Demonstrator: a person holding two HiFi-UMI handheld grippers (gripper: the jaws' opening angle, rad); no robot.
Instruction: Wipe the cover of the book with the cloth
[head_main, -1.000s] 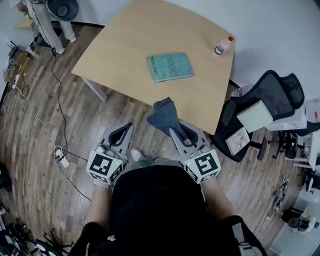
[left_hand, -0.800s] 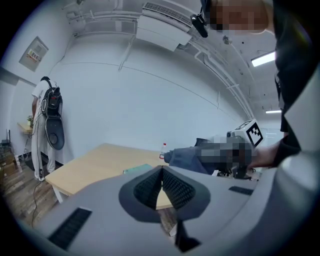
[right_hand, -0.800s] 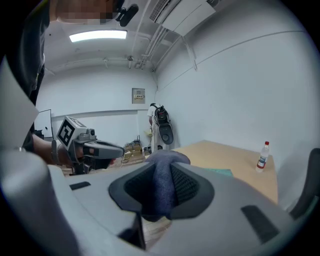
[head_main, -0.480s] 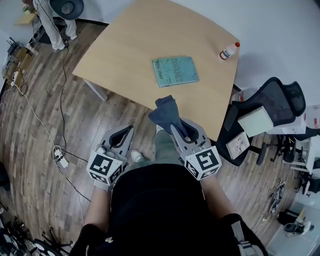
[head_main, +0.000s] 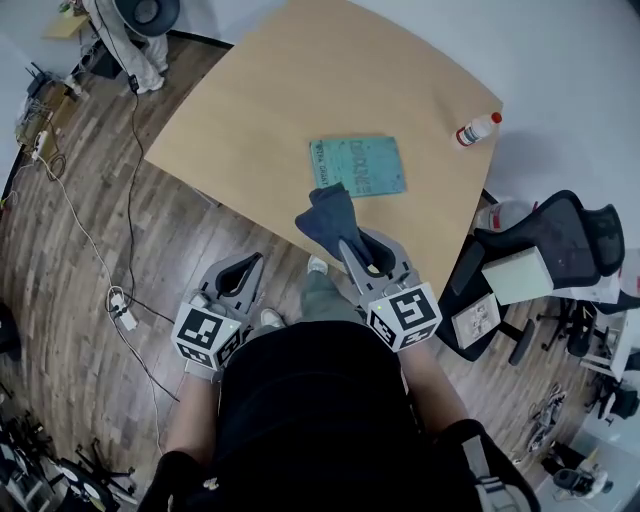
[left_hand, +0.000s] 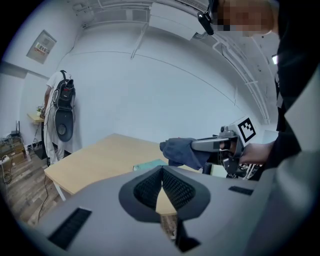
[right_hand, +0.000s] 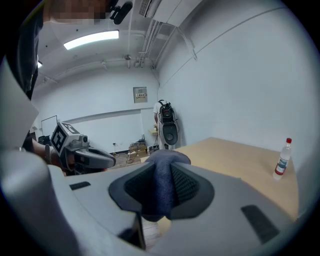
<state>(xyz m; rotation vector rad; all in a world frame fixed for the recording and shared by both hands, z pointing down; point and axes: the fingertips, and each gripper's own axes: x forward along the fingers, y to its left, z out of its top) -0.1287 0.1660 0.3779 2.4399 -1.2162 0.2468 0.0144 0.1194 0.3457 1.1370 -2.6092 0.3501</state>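
A teal book (head_main: 358, 166) lies flat on the wooden table (head_main: 260, 100), near its front edge. My right gripper (head_main: 346, 243) is shut on a dark blue-grey cloth (head_main: 327, 217), which hangs over the table's front edge just short of the book. In the right gripper view the cloth (right_hand: 162, 182) fills the gap between the jaws. My left gripper (head_main: 253, 260) is shut and holds nothing. It hovers over the floor, short of the table and left of the cloth. From the left gripper view the cloth (left_hand: 182, 151) and a sliver of the book (left_hand: 147, 165) show.
A small bottle with a red cap (head_main: 477, 130) stands at the table's right corner. A black office chair (head_main: 555, 235) bearing a box sits to the right. Cables and a power strip (head_main: 122, 318) trail over the wooden floor on the left. A person stands at the far left (head_main: 130, 40).
Both grippers have moved forward toward the table. The cloth, once over the floor, now reaches over the table's front edge close to the book.
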